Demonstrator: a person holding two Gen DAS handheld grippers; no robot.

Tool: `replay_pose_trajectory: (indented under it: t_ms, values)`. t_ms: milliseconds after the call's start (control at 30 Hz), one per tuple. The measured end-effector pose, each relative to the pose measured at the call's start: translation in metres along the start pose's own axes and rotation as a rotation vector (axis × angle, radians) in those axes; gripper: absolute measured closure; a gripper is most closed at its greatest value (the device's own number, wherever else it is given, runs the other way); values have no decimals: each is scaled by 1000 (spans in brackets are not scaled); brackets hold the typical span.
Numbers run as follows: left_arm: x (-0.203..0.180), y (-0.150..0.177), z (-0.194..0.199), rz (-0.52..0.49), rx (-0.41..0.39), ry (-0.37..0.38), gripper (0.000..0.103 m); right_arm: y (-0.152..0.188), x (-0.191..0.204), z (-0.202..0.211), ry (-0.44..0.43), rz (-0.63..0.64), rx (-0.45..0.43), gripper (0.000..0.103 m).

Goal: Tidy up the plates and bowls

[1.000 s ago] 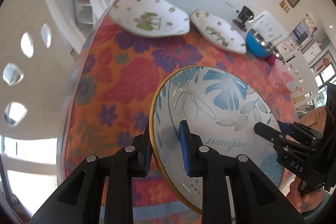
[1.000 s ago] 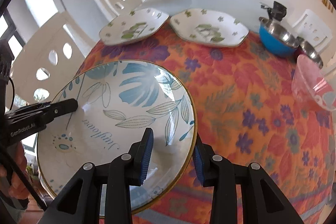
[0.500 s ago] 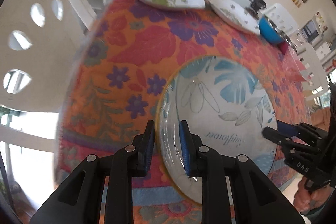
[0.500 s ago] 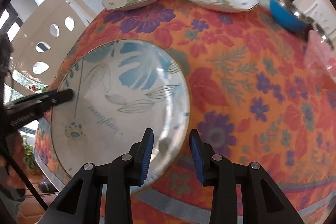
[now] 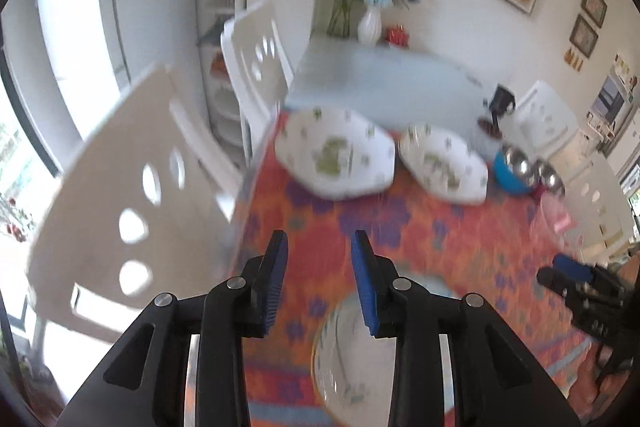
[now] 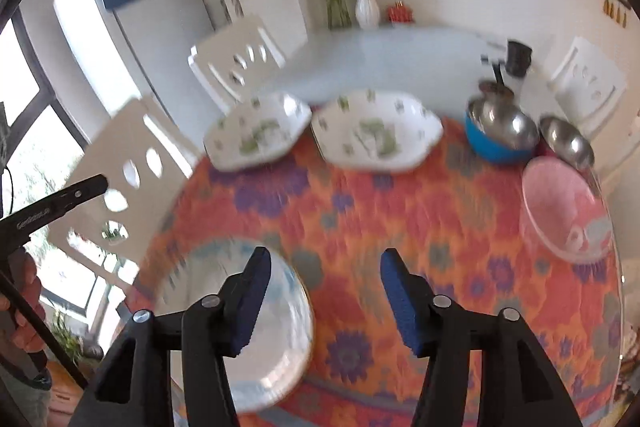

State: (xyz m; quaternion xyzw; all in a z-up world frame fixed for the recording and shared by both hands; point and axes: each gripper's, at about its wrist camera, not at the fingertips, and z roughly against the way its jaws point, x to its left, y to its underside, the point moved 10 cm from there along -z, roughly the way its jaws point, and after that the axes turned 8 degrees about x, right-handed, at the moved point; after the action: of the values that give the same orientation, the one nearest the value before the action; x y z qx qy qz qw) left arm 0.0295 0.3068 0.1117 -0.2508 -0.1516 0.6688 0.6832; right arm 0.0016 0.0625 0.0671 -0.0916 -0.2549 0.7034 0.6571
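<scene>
Both tools are letting go now, the left tool (image 5: 318, 279) and right tool (image 6: 325, 301) having just spread their jaws with nothing between them, and the big round blue-leaf ceramic plate (image 6: 276, 323) is sitting released on the near-left tabletop (image 6: 400, 227), so that plate's placed.

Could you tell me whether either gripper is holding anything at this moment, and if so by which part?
Nothing is held. The left gripper and right gripper have just opened, empty; the round blue-leaf plate lies on the floral tablecloth.
</scene>
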Motion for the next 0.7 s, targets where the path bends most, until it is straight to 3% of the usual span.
replay_pose_trajectory:
  t_ms: [167,267,467,700]
  values:
    - [11,-62,-16,39,-12,68,73,-57,26,-7,-49,1,-62,48]
    - [22,-92,-45,49,17,103,73,-94,34,-36,-48,-54,-66,48]
    - [50,-116,-136,112,148,172,73,-120,38,-132,-73,-203,82,63]
    - [59,-128,-231,102,263,199,74,-122,41,-203,-24,-216,201,66]
